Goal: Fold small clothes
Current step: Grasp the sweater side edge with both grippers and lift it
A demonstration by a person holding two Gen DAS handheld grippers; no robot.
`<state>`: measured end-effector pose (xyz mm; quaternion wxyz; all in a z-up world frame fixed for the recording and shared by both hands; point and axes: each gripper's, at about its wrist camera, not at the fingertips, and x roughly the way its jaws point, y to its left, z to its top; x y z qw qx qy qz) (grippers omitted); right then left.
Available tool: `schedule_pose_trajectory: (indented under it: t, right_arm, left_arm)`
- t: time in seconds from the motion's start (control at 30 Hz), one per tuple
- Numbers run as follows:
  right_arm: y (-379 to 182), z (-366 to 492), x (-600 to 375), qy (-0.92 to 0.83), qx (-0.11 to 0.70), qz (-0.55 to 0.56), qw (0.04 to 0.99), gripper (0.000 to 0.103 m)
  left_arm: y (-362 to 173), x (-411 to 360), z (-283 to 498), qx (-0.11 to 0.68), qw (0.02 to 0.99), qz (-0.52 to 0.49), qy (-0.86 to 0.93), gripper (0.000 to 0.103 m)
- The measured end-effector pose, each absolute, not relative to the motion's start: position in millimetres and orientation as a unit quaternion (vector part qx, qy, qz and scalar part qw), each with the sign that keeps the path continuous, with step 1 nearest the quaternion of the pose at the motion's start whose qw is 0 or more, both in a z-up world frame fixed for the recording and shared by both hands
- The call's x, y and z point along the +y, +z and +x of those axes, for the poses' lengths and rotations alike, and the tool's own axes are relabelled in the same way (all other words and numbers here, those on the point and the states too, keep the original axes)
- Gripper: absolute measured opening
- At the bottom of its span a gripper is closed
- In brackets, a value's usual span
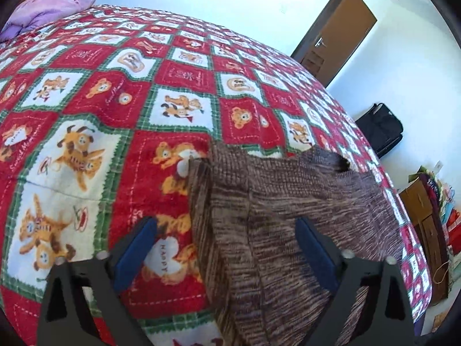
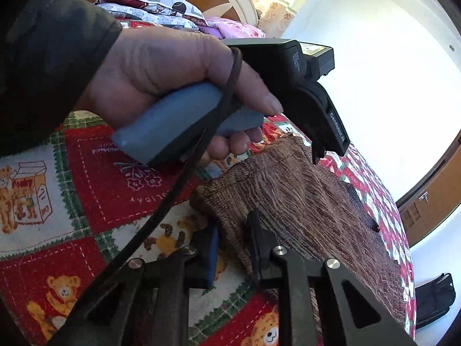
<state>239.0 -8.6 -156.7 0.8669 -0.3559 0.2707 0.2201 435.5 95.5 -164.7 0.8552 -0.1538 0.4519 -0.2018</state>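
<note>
A brown knitted garment [image 1: 282,216] lies partly folded on a red, white and green bear-print bedspread [image 1: 100,109]. My left gripper [image 1: 227,230] is open just above the garment's left edge, holding nothing. In the right wrist view the garment [image 2: 302,201] lies ahead, and the left gripper's body [image 2: 302,86], held in a hand, hovers over its far end. My right gripper [image 2: 233,245] stands with its jaws a small gap apart around the garment's near edge; whether it pinches the fabric is not clear.
A pink-purple quilt [image 1: 46,5] lies at the far left end of the bed, with stacked pillows [image 2: 149,3] by the headboard. A brown door [image 1: 337,28], a black bag [image 1: 383,127] and a wooden cabinet [image 1: 426,225] stand beyond the bed's right edge.
</note>
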Motion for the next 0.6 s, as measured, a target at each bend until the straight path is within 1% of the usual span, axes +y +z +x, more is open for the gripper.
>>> schedule_pose_trajectory:
  t: [0.03,0.07,0.1,0.13,0.17,0.23,0.4,0.6]
  right_arm:
    - [-156.1,239.1,-9.1,0.222,0.271,-0.356,0.867,0.011]
    - [-154.6,241.3,-11.6,0.224,0.269,-0.355,0.867,0.009]
    - [-152.4,243.1,-14.4,0.223,0.264,-0.355,0.869,0.007]
    - [-150.3,244.6,-17.0,0.223,0.26,-0.354,0.87,0.006]
    - [-147.4,244.7,-19.6,0.225,0.257,-0.351,0.872,0.005]
    - [-142.3,246.0,-25.2,0.224,0.253,-0.346,0.875,0.005]
    - [-127.2,253.9,-47.2,0.217,0.249,-0.319,0.889,0.005]
    - [-108.8,247.7,-67.1,0.206,0.234,-0.29,0.905,0.005]
  left_arm:
    - [-164.8,96.3,436.2,0.451,0.854,-0.158,-0.203,0.074]
    - [-165.2,97.3,436.6,0.45,0.853,-0.164,-0.207,0.061]
    - [-166.6,98.2,437.6,0.452,0.848,-0.174,-0.215,0.024]
    - [-168.7,99.1,438.7,0.457,0.843,-0.181,-0.217,0.014]
    - [-168.2,100.4,438.3,0.455,0.844,-0.185,-0.216,0.014]
    - [-165.2,103.3,436.7,0.445,0.846,-0.197,-0.216,0.01]
    - [-156.0,109.4,435.2,0.431,0.838,-0.243,-0.23,0.008]
    - [-127.1,92.4,430.3,0.403,0.847,-0.231,-0.258,0.008]
